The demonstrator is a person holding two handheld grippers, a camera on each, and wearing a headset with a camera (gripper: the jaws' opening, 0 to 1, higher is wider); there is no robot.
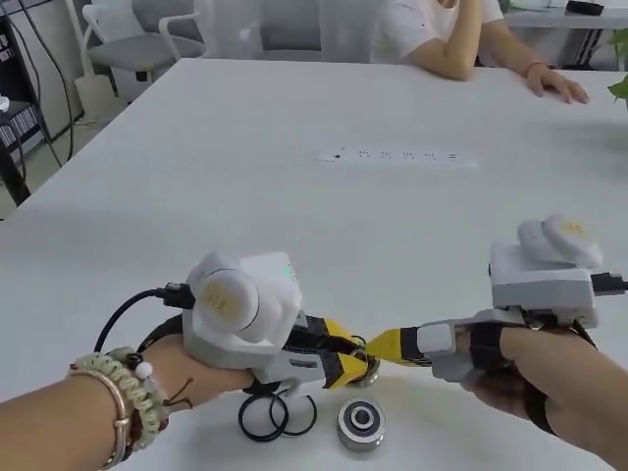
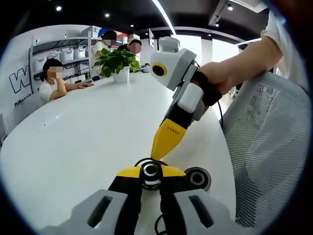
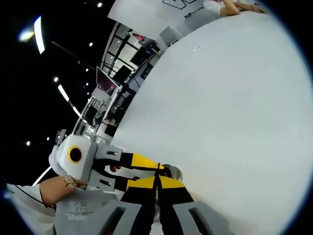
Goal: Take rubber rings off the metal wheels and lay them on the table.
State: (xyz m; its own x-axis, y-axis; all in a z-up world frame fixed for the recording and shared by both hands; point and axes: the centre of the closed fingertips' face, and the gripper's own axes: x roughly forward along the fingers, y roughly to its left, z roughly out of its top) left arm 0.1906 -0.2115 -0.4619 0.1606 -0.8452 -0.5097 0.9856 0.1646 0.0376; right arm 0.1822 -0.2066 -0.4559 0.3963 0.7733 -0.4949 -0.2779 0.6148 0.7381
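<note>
My left gripper (image 1: 355,361) is shut on a small metal wheel (image 1: 367,367) just above the white table (image 1: 294,196). The left gripper view has the wheel (image 2: 151,178) clamped between the yellow jaws of that gripper (image 2: 150,170), with a black rubber ring (image 2: 141,161) at its far edge. My right gripper (image 1: 379,347) comes in from the right, jaws pressed together, its tip (image 2: 159,154) pinching that ring. In its own view the right gripper (image 3: 157,179) meets the wheel (image 3: 172,171). Two loose rubber rings (image 1: 265,417) lie below the left gripper, beside a second wheel (image 1: 361,424) (image 2: 198,177).
A power strip (image 1: 397,155) is set flush in the table's middle. A person (image 1: 442,34) leans an arm on the far edge. Chairs (image 1: 137,39) stand at the far left. A potted plant (image 2: 116,61) sits on the table's end, and a mesh chair (image 2: 269,147) is close by.
</note>
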